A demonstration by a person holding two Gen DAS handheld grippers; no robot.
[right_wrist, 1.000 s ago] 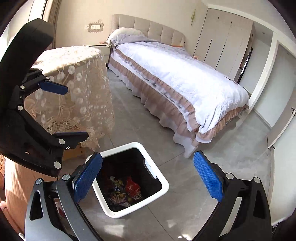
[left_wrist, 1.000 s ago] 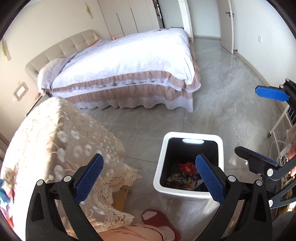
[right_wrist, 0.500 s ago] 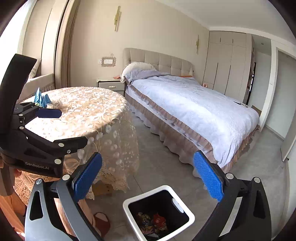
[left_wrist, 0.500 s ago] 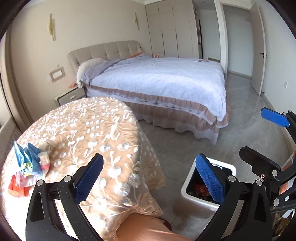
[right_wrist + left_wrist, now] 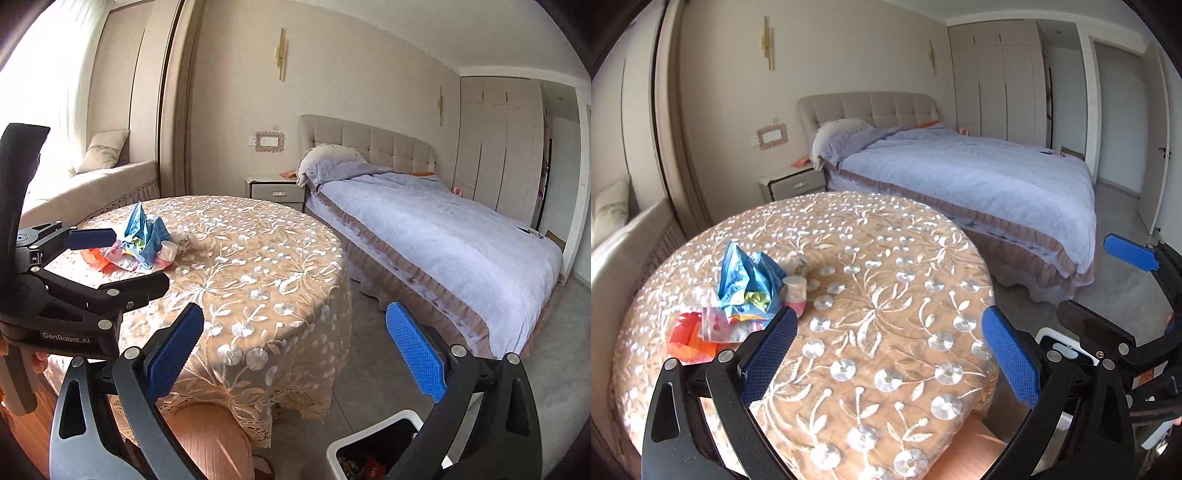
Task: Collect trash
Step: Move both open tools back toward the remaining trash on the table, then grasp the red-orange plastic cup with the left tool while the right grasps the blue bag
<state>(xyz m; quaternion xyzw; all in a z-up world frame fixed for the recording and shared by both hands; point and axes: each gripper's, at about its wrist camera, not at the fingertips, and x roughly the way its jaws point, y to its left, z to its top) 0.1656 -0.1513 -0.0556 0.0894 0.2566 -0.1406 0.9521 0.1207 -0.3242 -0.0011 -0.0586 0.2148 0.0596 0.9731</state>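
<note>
Both claws empty, jaws spread wide. Left claw (image 5: 888,345) hovers over round surface (image 5: 886,295) with lace tablecloth; right claw (image 5: 293,339) off surface edge, above floor. Trash pile on surface's far left: blue crumpled wrapper (image 5: 748,282), red-orange wrapper (image 5: 689,338), small white-capped bottle (image 5: 795,295). White trash bin (image 5: 373,439) on floor, already holding wrappers. Risks, judged: pads snagging lace and dragging cloth; bottle tipping, rolling off; light wrappers slipping from shallow pinch.
</note>
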